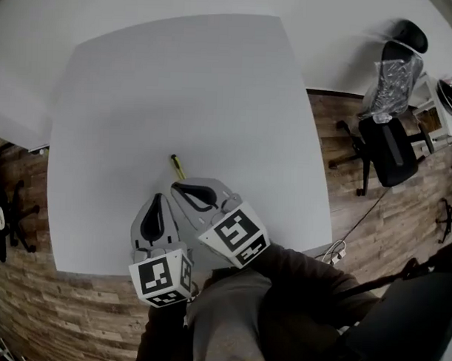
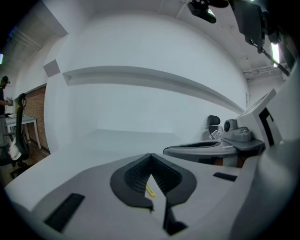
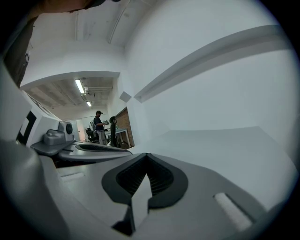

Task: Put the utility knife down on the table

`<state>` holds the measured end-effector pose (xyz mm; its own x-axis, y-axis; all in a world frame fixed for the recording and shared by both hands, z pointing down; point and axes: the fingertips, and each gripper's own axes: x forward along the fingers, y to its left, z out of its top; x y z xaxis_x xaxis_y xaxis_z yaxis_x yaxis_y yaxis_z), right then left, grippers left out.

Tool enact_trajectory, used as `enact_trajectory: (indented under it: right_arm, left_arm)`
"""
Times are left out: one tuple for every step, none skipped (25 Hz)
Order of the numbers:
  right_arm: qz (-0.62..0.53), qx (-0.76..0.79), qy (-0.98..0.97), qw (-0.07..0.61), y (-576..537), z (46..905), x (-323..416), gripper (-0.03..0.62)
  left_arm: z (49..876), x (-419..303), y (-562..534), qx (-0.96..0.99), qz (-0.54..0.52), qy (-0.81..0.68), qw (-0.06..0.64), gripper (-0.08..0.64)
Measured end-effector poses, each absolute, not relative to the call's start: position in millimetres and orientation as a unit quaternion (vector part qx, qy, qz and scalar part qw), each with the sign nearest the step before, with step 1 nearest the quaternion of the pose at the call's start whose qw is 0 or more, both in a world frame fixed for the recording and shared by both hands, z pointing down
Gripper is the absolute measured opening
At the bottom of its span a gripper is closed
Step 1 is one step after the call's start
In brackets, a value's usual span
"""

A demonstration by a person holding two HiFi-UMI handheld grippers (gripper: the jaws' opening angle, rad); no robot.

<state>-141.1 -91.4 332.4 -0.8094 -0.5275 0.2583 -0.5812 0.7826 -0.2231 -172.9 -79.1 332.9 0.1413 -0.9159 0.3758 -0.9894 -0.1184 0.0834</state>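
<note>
At the near edge of a white tabletop (image 1: 177,85), the person holds two grippers side by side, low over the surface and pointing away from the body. The left gripper (image 1: 158,198) aims straight ahead. The right gripper (image 1: 175,186) angles in toward the left, so its tip sits just ahead of the left one's. Each carries a cube with square black-and-white markers at its rear, close to the person's dark sleeves.

Seen from its own camera, the left gripper (image 2: 150,155) has its fingers (image 2: 133,176) together, meeting at the tips and clamping nothing. The right gripper (image 3: 146,155) shows the same, with its fingers (image 3: 164,180) touching at the tips and empty.

The utility knife (image 1: 177,167), slim, yellow and black, lies flat on the tabletop just beyond the right gripper's tip. Whether it touches that tip cannot be told. A sliver of yellow from the utility knife (image 2: 150,190) shows through the narrow gap below the left fingers' tips.

A black office chair (image 1: 386,145) stands on the wooden floor (image 1: 358,218) to the right.
</note>
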Motion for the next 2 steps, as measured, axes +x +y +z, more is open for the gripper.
enact_trajectory:
  right_arm:
    - [0.15,0.282,-0.944,0.088,-90,331,-153,0.002]
    - [0.152,0.269,-0.947,0.084,-88,330,-164,0.002]
  left_arm:
    - [332,-183,-76,0.729,0.12,-0.655,0.157,0.003]
    - [330,-194,-73,0.72,0.123,-0.665,0.156,0.002]
